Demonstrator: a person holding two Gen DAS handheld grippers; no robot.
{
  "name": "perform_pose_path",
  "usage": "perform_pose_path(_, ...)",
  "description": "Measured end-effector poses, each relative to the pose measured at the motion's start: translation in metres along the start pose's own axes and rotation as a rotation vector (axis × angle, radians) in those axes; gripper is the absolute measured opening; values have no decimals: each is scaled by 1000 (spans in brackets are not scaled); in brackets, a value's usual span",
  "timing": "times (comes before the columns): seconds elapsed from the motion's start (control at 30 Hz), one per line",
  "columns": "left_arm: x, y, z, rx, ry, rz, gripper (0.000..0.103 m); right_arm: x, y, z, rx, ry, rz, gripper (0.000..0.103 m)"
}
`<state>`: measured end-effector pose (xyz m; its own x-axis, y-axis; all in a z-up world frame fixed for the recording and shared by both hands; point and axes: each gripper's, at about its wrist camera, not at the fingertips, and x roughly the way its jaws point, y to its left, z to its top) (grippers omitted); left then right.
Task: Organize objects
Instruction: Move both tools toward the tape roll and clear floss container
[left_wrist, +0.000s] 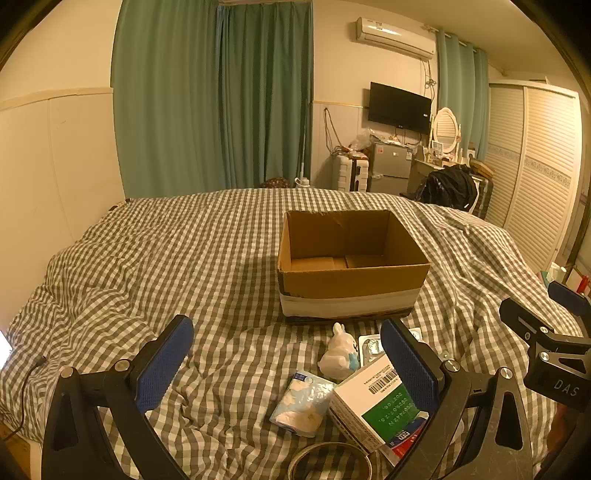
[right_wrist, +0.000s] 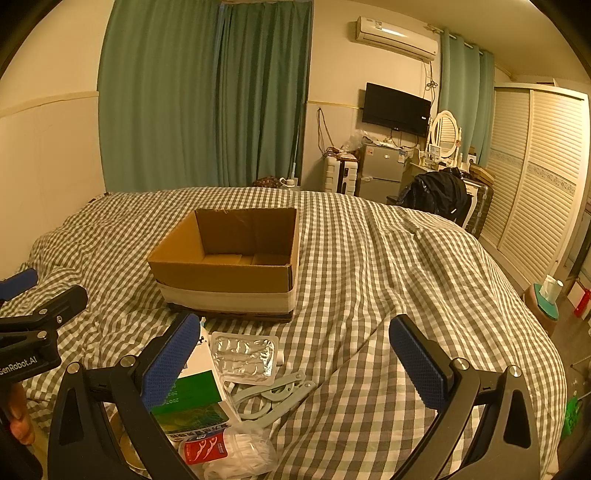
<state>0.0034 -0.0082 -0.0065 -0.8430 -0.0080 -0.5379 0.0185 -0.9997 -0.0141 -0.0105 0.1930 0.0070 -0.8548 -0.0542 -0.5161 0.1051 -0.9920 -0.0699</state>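
Both tools gaped wide and held nothing: the left tool (left_wrist: 286, 363) hovered over a white rabbit figurine (left_wrist: 337, 354), a pale blue tissue packet (left_wrist: 303, 402) and a green-and-white carton (left_wrist: 380, 400) on the grey-and-white checked bed (left_wrist: 184, 266). Ahead of it stood the open brown cardboard box (left_wrist: 351, 280). Between the right tool (right_wrist: 295, 363) fingers lay a silver blister pack (right_wrist: 245, 356) and pale blue plastic clips (right_wrist: 275, 393).

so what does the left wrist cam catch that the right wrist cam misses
Only the left wrist view shows the white bunny figurine, the tissue pack and the tape roll. Only the right wrist view shows the pale clips and the floss pick tub. Both show the empty cardboard box, the green and white carton, the blister pack and the checked bedcover.
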Motion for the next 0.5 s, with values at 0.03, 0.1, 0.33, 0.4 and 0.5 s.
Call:
perform_pose_path(0.03,0,0,1,0,1,-1,103,0,0,0,-1,0,1,103)
perform_pose_path(0.1,-1,-1,1,2,2,-1,103,-1,0,1,0,-1,2,103)
perform_pose_path(0.33,-1,-2,1,0,9,-4,103,-2,0,1,-2,-1,4,103)
perform_pose_path(0.4,-1,-2,1,0,11,-6,103,-2,0,1,-2,-1,4,103)
perform_pose_path(0.5,-1,-1,1,-1,14,-10,103,-2,0,1,-3,-1,5,103)
